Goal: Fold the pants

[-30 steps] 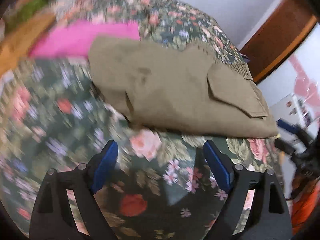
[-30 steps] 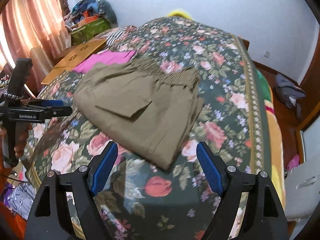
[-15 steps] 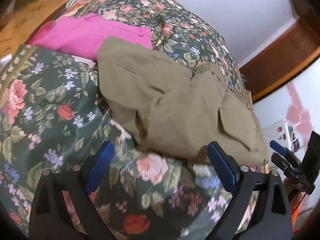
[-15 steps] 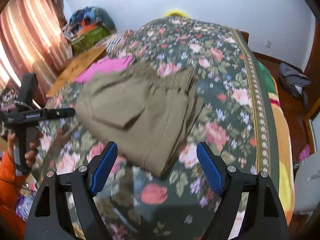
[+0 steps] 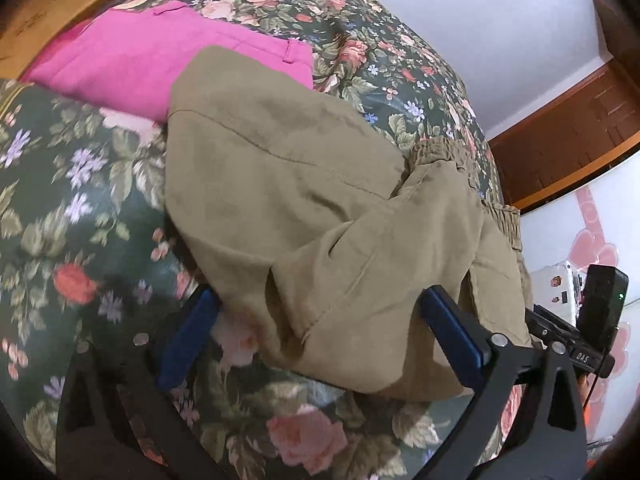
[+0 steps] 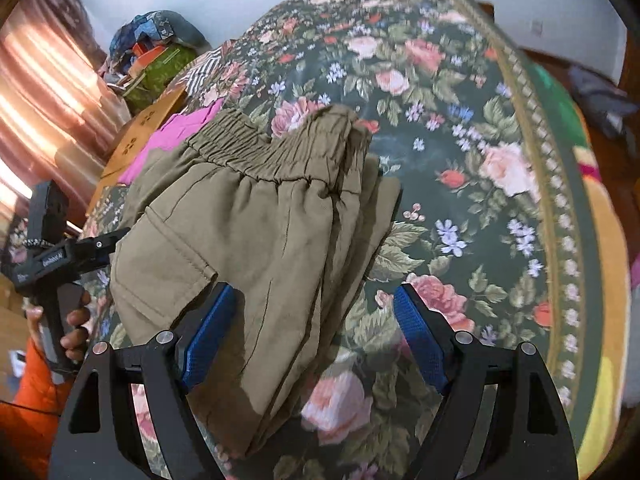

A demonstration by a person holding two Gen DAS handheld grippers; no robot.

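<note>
Folded khaki pants (image 5: 304,200) lie on the floral bedspread (image 5: 72,208), with the elastic waistband (image 6: 256,152) at their far end in the right wrist view. My left gripper (image 5: 316,312) hangs low over the near edge of the pants. Its jaws are opening, the fabric edge lies between the blue pads, and nothing is pinched. My right gripper (image 6: 314,296) stands open astride the near corner of the pants (image 6: 260,240). Its left pad is at the cloth and its right pad is over the bedspread. Each gripper shows in the other's view: right gripper (image 5: 576,344), left gripper (image 6: 72,256).
A folded pink garment (image 5: 160,60) lies partly under the far end of the pants, beside a cardboard box (image 5: 60,4). A pile of clothes (image 6: 160,40) and a curtain (image 6: 48,92) are at the left. The bed's edge (image 6: 592,280) runs down the right side. A person's hand (image 6: 68,328) in an orange sleeve holds the left gripper.
Both grippers have come down and closer to the pants, whose near edge now lies between each pair of jaws. The left jaws have spread wider.
</note>
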